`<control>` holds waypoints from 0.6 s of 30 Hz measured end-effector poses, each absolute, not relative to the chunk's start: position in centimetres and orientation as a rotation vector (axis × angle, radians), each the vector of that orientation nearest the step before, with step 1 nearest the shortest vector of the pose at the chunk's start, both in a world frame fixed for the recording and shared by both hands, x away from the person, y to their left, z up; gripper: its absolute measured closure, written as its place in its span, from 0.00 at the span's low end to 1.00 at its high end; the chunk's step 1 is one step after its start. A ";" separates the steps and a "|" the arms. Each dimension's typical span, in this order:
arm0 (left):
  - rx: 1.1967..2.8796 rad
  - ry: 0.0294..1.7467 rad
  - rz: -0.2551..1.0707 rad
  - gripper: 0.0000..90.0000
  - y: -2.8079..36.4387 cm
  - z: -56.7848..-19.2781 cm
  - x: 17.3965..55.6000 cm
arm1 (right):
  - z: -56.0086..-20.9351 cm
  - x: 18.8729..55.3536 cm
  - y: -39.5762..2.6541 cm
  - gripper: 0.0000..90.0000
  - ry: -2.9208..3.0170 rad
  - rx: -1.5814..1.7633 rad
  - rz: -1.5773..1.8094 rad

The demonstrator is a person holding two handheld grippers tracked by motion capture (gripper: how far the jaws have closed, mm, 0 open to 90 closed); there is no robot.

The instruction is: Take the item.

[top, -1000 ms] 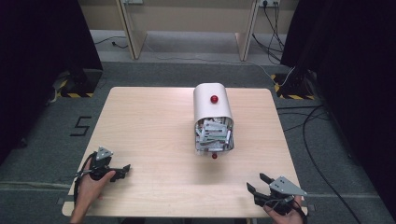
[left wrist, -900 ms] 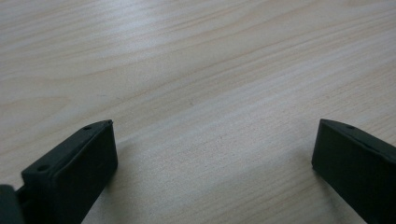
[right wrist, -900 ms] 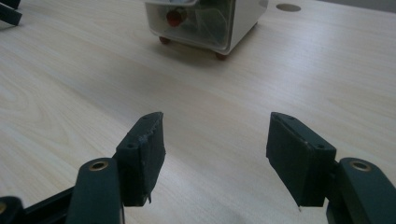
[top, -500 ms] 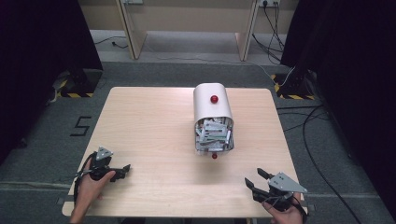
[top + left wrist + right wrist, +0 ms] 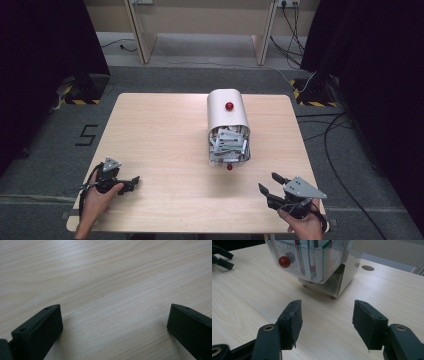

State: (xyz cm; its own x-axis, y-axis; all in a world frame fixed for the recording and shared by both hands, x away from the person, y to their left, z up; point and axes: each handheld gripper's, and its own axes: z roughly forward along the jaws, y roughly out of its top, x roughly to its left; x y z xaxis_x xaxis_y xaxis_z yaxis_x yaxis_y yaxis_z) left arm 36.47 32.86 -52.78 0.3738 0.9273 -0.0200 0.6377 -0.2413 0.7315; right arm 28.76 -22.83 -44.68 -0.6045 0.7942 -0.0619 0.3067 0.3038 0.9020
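Observation:
A white round-topped box (image 5: 227, 117) lies on the wooden table (image 5: 160, 130), its clear front door (image 5: 312, 262) facing me and packed with paper slips. One red knob (image 5: 229, 106) sits on its top, another (image 5: 284, 261) on the door. My right gripper (image 5: 269, 183) is at the table's near right corner, lifted off the wood and aimed at the box. It is open, and in the right gripper view (image 5: 327, 312) there is only table between the pads. My left gripper (image 5: 133, 182) rests at the near left, open over bare wood (image 5: 113, 312).
The table has a round hole (image 5: 368, 268) beyond the box. Dark curtains flank the room, cables run over the grey floor at the right (image 5: 335, 130), and hazard-striped feet (image 5: 307, 100) stand past the far corners. Bare wood lies between both grippers and the box.
My right gripper has risen a little off the table and edged toward the box. The left hand and the box have stayed put.

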 end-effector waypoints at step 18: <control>1.976 1.347 0.562 0.00 32.9 -52.8 36.5 | -42.7 29.3 -21.4 0.45 2.082 0.926 1.297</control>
